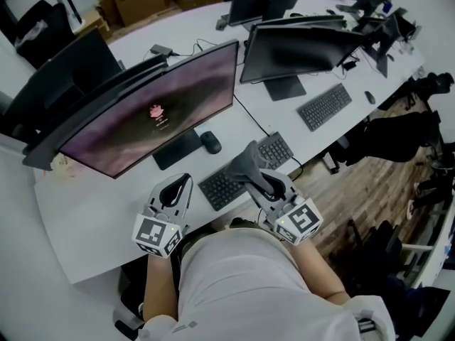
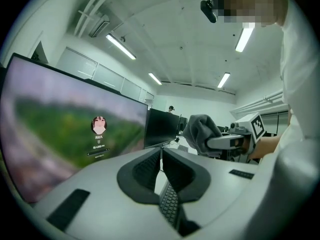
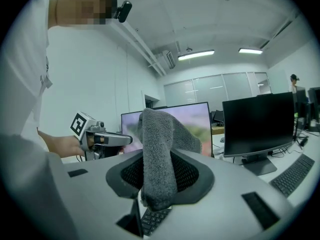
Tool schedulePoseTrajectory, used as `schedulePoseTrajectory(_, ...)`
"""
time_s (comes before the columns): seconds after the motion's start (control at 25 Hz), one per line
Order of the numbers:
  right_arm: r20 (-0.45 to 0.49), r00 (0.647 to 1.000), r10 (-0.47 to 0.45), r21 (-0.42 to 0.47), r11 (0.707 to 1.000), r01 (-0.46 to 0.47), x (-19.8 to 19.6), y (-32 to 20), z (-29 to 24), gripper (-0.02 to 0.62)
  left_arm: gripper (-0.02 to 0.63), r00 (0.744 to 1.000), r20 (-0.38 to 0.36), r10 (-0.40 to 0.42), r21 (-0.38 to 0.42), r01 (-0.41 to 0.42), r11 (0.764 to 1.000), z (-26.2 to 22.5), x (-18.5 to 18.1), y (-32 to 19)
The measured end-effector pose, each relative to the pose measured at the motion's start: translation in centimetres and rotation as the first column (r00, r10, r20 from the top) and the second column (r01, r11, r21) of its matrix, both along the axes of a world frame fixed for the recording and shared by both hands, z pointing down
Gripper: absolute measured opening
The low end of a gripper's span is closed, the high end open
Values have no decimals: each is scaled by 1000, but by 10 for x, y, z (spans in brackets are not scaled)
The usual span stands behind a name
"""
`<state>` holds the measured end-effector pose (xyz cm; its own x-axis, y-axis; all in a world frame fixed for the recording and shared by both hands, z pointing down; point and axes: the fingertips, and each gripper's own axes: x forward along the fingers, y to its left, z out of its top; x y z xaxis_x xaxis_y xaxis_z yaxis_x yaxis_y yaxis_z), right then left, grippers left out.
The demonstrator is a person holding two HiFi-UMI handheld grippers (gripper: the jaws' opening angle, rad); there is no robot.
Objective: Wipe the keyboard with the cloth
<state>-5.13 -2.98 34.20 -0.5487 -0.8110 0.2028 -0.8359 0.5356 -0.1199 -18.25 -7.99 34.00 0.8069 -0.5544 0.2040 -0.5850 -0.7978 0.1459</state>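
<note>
right gripper (image 3: 158, 180) fingers clamping cloth (image 3: 159, 144) over keyboard (image 1: 222, 187); left gripper (image 1: 183, 182) fingers closed, empty. wipe seemingly starting; next: pressing cloth onto keys.

Bright, even office light everywhere, no hard shadows. In the head view the white desk (image 1: 85, 212) is flatly lit, while the wooden floor (image 1: 370, 190) at the right sits darker, and straight edges bow towards the frame's borders. Over to the left gripper view: ceiling strip lights (image 2: 120, 46) burn white overhead, the lit monitor (image 2: 65, 129) looks soft and smeared, and black corners ring the round fisheye picture. Right gripper view: same dark ring, two ceiling lamps (image 3: 196, 55) glaring, and the cloth (image 3: 157, 154) close up is crisp, every fibre showing, with the background slightly soft.
</note>
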Motion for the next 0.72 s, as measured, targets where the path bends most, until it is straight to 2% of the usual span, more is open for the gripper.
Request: schedulePoseTrajectory(0.72, 4, 1000, -23, -35, 999, 23, 2, 17, 14, 117, 3, 999, 24, -31, -28, 32, 999, 10, 3, 21)
